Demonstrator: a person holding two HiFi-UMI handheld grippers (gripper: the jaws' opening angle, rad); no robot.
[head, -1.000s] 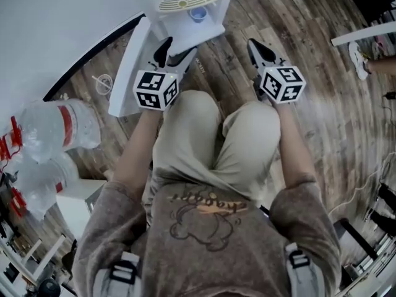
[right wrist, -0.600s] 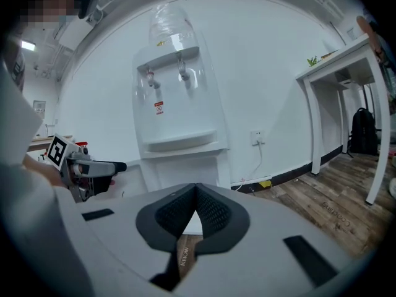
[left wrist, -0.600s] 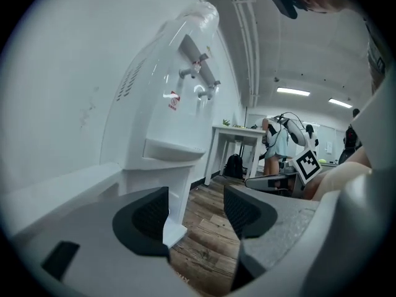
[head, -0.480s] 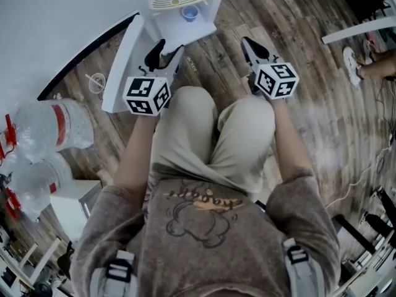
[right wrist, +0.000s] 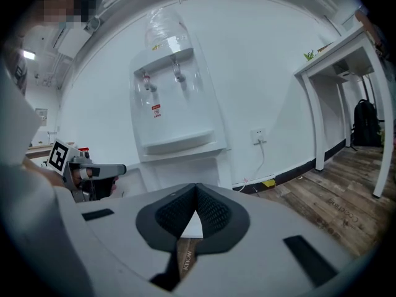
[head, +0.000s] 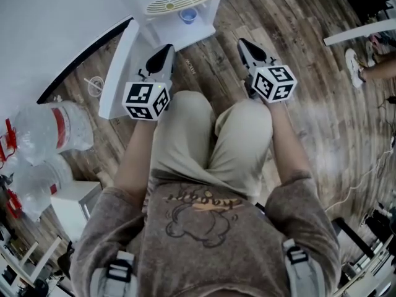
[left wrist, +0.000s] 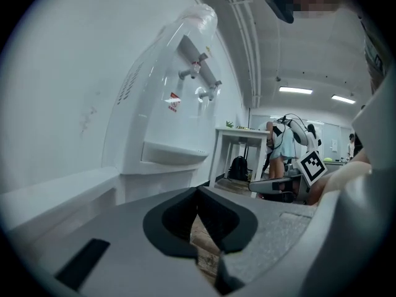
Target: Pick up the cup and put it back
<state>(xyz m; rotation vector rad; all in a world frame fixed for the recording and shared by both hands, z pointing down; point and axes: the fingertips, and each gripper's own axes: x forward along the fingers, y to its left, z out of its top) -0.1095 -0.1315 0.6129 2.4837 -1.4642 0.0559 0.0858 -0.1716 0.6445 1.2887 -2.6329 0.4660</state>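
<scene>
I'm holding left tool (head: 166, 50) and right tool (head: 243, 44) both pinched together, empty; cup (head: 189, 15) sitting far on dispenser tray (head: 177, 31).

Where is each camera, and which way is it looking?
Head view: on the person's head, facing steeply down; shows knees, left gripper, right gripper.
Left gripper view: rides the left gripper, facing the water dispenser; shows its own shut jaws.
Right gripper view: rides the right gripper, facing the same dispenser; shows its own shut jaws.
Shared: all three see the dispenser; each gripper view glimpses the other gripper.
</scene>
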